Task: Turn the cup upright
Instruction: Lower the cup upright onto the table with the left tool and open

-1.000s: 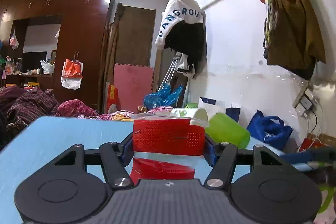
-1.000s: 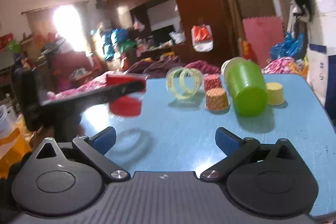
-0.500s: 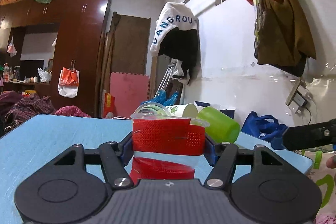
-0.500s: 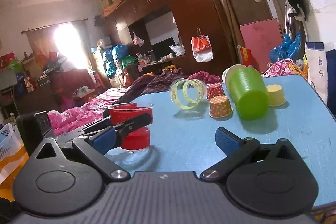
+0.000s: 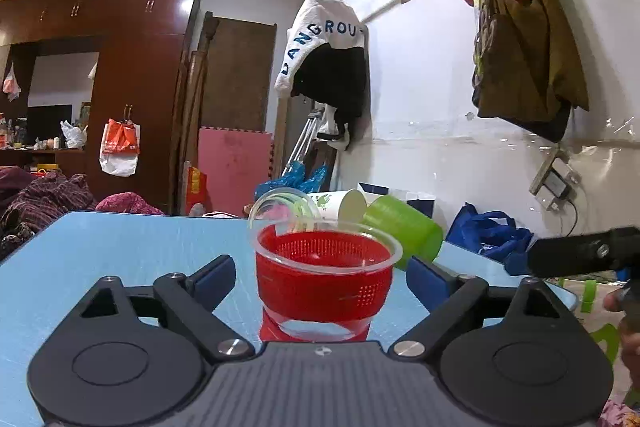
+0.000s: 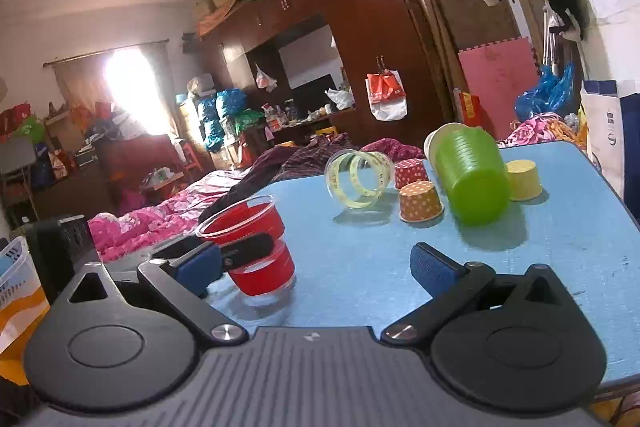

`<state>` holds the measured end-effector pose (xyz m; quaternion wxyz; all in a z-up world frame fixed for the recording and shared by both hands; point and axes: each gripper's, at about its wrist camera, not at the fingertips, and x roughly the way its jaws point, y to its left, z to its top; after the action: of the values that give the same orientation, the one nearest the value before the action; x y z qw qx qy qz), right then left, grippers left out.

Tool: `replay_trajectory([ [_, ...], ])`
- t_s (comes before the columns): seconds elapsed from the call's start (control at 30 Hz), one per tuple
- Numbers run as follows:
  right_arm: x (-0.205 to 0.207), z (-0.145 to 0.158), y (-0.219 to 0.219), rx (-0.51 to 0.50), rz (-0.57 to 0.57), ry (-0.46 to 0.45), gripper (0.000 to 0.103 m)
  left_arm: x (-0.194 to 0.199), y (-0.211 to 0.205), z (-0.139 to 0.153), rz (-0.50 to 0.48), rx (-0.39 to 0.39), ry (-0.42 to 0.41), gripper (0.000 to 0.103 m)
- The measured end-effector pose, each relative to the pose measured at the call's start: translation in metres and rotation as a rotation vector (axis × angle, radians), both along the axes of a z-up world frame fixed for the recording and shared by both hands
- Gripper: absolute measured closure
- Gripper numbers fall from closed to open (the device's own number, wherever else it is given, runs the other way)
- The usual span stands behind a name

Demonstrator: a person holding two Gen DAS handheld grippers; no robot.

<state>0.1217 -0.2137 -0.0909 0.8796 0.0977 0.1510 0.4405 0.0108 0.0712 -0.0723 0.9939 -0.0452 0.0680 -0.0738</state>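
Red-lined clear cup (image 5: 326, 281) stands upright on the blue counter (image 5: 100, 251), left hand-held gripper (image 5: 320, 277) spread wide around it, right hand-held gripper (image 6: 324, 267) open too.

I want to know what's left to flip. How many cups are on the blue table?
7: the red-lined cup upright near the left gripper; clear cup, green cup and white cup on their sides; red dotted cup, orange dotted cup and yellow cup inverted. More may hide behind.

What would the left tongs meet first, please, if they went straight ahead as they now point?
Probably the red cup, standing upright between the open left tongs. Behind it lies a clear cup; depth is uncertain.
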Motion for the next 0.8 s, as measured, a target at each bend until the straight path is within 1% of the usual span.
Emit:
replay_trajectory([
  [0.13,-0.005,0.003,0.001,-0.009,-0.012,-0.020,0.001,-0.019,0.009,0.013,-0.037,-0.025,-0.027,0.008],
  [0.27,-0.012,0.010,0.004,-0.032,-0.051,-0.024,0.001,-0.047,0.017,0.035,-0.071,-0.060,-0.097,0.006],
  [0.33,-0.016,0.015,0.008,-0.054,-0.098,-0.019,0.001,-0.062,0.021,0.047,-0.068,-0.089,-0.130,0.001],
  [0.37,-0.020,0.019,0.012,-0.076,-0.154,-0.023,0.001,-0.066,0.021,0.052,-0.048,-0.094,-0.130,0.000],
  [0.43,-0.029,0.027,0.022,-0.125,-0.284,-0.057,0.001,-0.070,0.018,0.063,0.021,-0.059,-0.072,0.000],
  [0.47,-0.035,0.030,0.027,-0.145,-0.323,-0.089,0.001,-0.069,0.015,0.068,0.058,-0.031,-0.035,0.000],
  [0.5,-0.040,0.031,0.029,-0.141,-0.320,-0.121,0.001,-0.069,0.012,0.072,0.100,-0.006,0.005,0.000],
  [0.53,-0.044,0.034,0.029,-0.120,-0.302,-0.137,0.001,-0.069,0.009,0.074,0.119,0.018,0.030,0.000],
  [0.6,-0.045,0.041,0.028,-0.090,-0.273,-0.084,0.001,-0.068,0.005,0.076,0.129,0.049,0.090,0.000],
  [0.67,-0.042,0.048,0.029,-0.107,-0.263,-0.045,0.001,-0.065,-0.001,0.077,0.111,0.064,0.158,0.000],
  [0.7,-0.040,0.050,0.031,-0.137,-0.270,-0.039,0.001,-0.061,-0.004,0.077,0.104,0.064,0.201,0.000],
  [0.77,-0.034,0.050,0.038,-0.239,-0.309,-0.010,0.001,-0.058,-0.007,0.076,0.087,0.053,0.230,0.000],
  [0.8,-0.032,0.048,0.040,-0.275,-0.321,0.001,0.001,-0.058,-0.007,0.074,0.081,0.049,0.241,0.000],
])
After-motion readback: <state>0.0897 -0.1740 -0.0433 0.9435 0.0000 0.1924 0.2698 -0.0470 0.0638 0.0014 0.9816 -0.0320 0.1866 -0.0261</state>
